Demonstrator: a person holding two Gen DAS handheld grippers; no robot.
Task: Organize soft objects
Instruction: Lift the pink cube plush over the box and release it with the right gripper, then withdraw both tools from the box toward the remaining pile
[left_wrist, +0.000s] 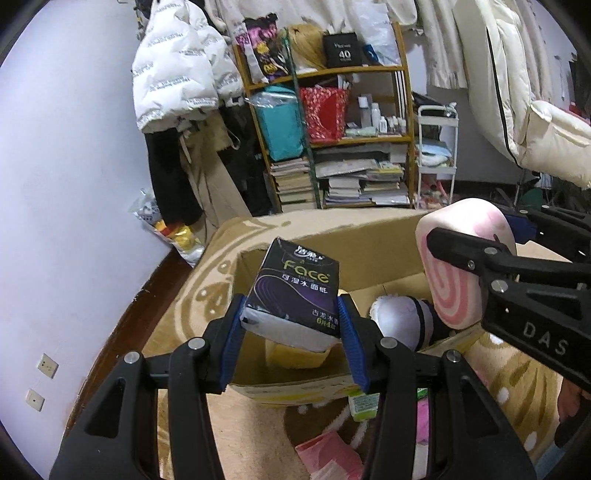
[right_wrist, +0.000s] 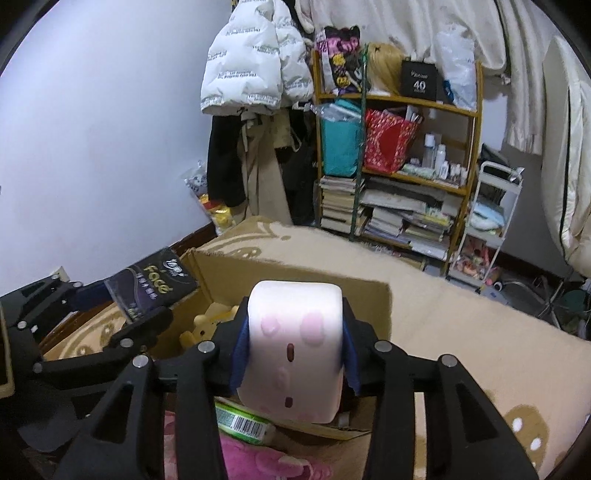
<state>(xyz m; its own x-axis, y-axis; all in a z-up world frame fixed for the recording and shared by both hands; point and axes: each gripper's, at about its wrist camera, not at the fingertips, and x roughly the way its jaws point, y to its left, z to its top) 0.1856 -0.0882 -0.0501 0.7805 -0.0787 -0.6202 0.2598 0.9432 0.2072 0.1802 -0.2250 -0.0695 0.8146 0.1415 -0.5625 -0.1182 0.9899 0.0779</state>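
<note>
The left tool (left_wrist: 291, 325) pinches a dark tissue pack (left_wrist: 295, 288) between its blue pads, and the right tool (right_wrist: 291, 350) pinches a pink-and-white plush roll (right_wrist: 293, 347); both hang over an open cardboard box (left_wrist: 325, 240) holding a white plush (left_wrist: 400, 325) and a yellow toy (right_wrist: 207, 325). The box sits on a tan patterned blanket (right_wrist: 461, 314), with the right tool at 3 o'clock of the left. Beyond, at 12 o'clock, stand a wooden bookshelf (left_wrist: 404, 110) crammed with books, hanging white jackets (left_wrist: 177, 74) and a lilac wall (left_wrist: 74, 129).

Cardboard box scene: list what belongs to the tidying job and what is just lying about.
Job: black tissue pack in left gripper; pink-and-white plush in right gripper; cardboard box; yellow plush.
Lying about: bookshelf; white puffer jacket; wig.
</note>
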